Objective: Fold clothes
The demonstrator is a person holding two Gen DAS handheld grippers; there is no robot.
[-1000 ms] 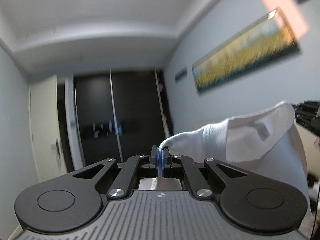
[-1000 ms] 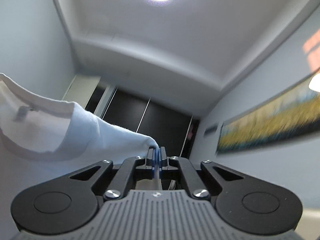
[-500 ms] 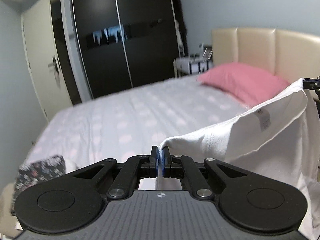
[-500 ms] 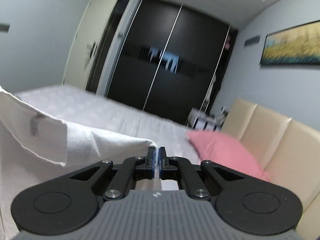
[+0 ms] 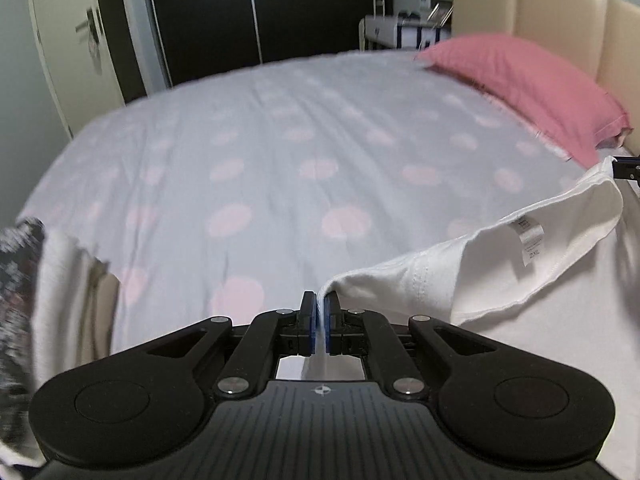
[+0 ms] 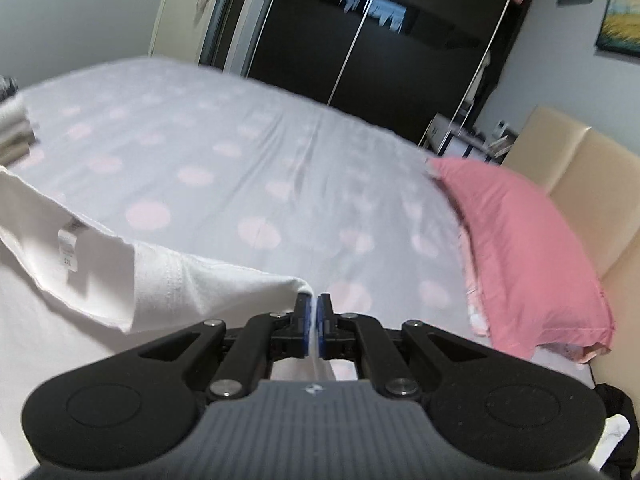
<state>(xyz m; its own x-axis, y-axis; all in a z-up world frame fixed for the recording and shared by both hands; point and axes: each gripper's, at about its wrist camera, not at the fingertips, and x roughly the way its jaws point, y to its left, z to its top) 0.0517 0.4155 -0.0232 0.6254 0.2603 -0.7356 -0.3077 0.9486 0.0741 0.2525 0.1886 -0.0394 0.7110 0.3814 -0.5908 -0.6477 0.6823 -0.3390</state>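
I held a white T-shirt (image 5: 532, 280) stretched between my two grippers above the near edge of the bed. My left gripper (image 5: 319, 312) was clamped on one shoulder of the shirt, a thin ridge of white cloth pinched between its blue pads, and the fabric ran off to the right toward my other tool, whose black tip showed at the right edge of the left wrist view. My right gripper (image 6: 313, 312) was likewise closed tight on the opposite shoulder, with the cloth trailing away to the left. The neckline sagged open between them, and the size label (image 5: 528, 240) sewn inside the collar faced the camera. Both tools pointed downward over the bedsheet (image 5: 280, 152), pale with faint pink dots, which lay flat and bare ahead of the shirt. A pink pillow (image 5: 520, 80) rested at the head of the bed against the cream padded headboard (image 5: 560, 8). Folded clothes (image 6: 12, 128) sat at the far left of the sheet in the right wrist view. Beyond the bed stood a dark sliding wardrobe (image 6: 380, 32).
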